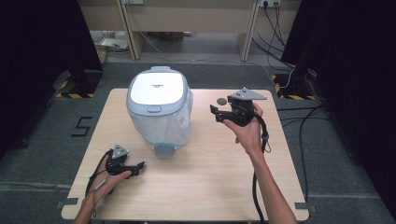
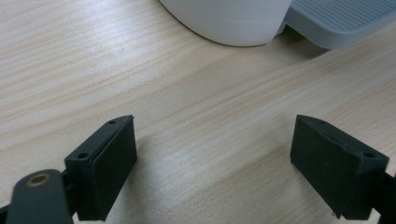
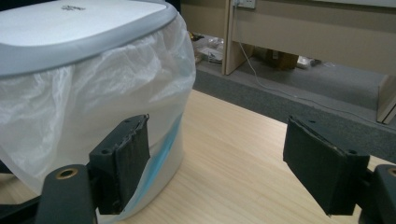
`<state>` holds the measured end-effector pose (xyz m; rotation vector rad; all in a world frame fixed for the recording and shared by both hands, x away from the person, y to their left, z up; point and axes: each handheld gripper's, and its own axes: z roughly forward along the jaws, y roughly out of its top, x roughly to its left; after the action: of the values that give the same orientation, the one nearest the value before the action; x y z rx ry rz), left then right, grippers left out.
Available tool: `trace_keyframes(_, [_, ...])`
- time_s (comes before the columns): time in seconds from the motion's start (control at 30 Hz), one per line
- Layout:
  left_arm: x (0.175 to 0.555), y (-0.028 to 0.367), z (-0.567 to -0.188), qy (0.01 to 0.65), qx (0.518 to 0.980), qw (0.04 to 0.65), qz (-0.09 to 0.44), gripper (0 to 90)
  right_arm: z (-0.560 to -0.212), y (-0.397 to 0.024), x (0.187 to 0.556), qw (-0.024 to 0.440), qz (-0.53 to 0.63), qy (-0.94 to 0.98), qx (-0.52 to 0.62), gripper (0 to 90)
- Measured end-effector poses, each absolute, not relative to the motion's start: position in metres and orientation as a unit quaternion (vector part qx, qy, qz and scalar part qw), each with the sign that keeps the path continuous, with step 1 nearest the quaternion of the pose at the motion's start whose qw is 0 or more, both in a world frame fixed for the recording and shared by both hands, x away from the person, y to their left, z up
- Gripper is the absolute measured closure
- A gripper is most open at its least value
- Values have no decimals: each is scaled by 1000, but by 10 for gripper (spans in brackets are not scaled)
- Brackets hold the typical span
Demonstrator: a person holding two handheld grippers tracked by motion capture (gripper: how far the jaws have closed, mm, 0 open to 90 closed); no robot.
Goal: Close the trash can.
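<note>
A white pedal bin (image 1: 159,112) with a grey-rimmed lid (image 1: 157,88) stands at the back left of the table. A clear bag liner hangs down over its outside, and its grey pedal (image 1: 163,150) faces the front. My left gripper (image 1: 140,167) rests low near the front left corner, open and holding nothing. It points at the bin's base (image 2: 229,18) and pedal (image 2: 341,21). My right gripper (image 1: 214,112) is held above the table to the right of the bin. It is open with nothing between its jaws (image 3: 217,163) and aims toward the bagged side of the bin (image 3: 70,107).
The wooden table (image 1: 210,186) has a small dark round spot (image 1: 222,101) near its back edge. Black curtains flank both sides. Cables (image 1: 299,116) trail over the floor on the right. Desk legs stand behind the table.
</note>
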<state>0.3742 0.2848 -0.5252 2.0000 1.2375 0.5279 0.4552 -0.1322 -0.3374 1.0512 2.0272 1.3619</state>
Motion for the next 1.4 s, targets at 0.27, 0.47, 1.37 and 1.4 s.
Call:
trace_keyframes(0.27, [374,285,-525,479,775,357,204,134,-360,-146,450,231,495,738,396,220])
trace_keyframes(0.47, [374,285,-525,481,774,358,203,135,-385,-152,446,226,488,738,408,213])
trace_keyframes(1.37, [374,285,-525,482,773,359,205,134,-471,-124,428,162,446,789,391,214])
trace_keyframes(1.4, [374,285,-526,482,773,359,205,135,-473,-123,428,159,445,790,391,214])
